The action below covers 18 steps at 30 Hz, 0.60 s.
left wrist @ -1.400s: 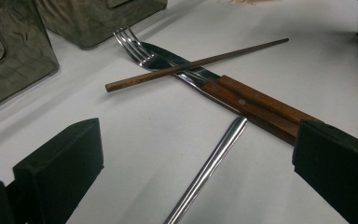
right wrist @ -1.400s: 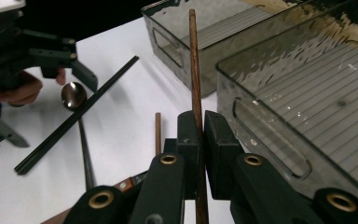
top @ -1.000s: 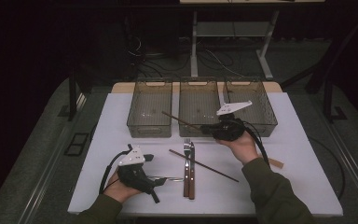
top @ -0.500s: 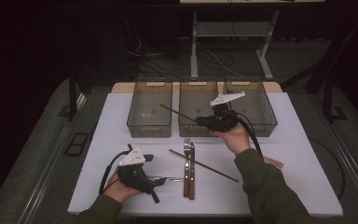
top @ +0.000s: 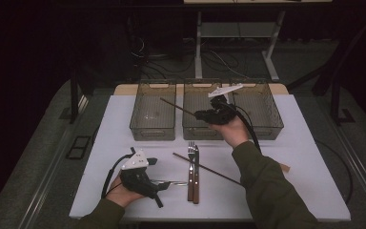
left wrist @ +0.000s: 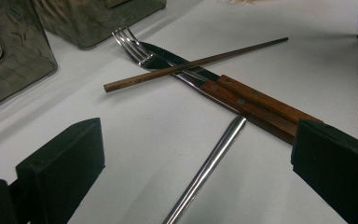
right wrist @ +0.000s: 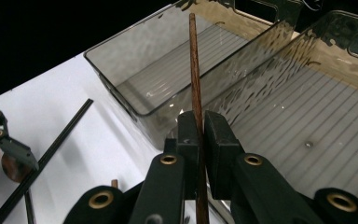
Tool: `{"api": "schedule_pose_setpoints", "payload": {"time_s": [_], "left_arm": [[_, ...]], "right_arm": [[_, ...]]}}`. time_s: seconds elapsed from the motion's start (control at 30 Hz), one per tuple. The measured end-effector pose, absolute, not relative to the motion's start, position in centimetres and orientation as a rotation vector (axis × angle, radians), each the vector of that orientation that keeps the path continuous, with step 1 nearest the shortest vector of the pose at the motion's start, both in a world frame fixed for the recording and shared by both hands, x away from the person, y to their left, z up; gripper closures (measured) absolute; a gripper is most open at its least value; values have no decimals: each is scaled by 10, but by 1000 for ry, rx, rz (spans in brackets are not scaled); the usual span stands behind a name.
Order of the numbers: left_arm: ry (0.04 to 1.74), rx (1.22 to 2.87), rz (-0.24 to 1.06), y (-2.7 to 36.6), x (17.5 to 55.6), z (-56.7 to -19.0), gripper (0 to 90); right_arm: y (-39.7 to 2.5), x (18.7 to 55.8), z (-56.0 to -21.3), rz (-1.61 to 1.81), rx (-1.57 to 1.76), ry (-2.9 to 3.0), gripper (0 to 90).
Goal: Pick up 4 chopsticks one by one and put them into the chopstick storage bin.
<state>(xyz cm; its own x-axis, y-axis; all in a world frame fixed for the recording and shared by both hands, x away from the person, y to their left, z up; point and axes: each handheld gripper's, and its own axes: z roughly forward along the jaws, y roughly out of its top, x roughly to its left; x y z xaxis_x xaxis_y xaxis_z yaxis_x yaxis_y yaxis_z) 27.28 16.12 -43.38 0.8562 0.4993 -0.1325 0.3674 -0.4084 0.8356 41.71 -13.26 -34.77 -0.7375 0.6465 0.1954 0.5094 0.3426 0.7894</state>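
All three bins stand empty, so the sorting has barely begun. Over the middle bin, the right gripper clamps one wooden chopstick — undropped. In front of it wait fork, knife, second chopstick, and a steel handle between the left gripper's apart jaws.

Support: a white table is carrying everything.
Far edge: three clear smoky bins are sitting in a row.
Near middle: a fork and wood-handled knife are lying side by side, a brown chopstick lying across them.
Near left: a steel rod is resting on the surface, its tip touching the knife handle.
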Motion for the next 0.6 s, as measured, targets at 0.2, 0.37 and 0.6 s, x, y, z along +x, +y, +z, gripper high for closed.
{"api": "schedule_pose_setpoints", "payload": {"time_s": [0.2, 0.37, 0.6], "left_arm": [[633, 2039, 169, 161, 273, -434, 14], [625, 2044, 173, 161, 273, -433, 14], [621, 2043, 175, 162, 273, -434, 14]], "right_arm": [[-120, 426, -345, 1335, 1080, 2433, 849], [-113, 432, -346, 1336, 1103, 2426, 850], [-97, 443, -348, 1322, 1107, 2431, 849]]}}
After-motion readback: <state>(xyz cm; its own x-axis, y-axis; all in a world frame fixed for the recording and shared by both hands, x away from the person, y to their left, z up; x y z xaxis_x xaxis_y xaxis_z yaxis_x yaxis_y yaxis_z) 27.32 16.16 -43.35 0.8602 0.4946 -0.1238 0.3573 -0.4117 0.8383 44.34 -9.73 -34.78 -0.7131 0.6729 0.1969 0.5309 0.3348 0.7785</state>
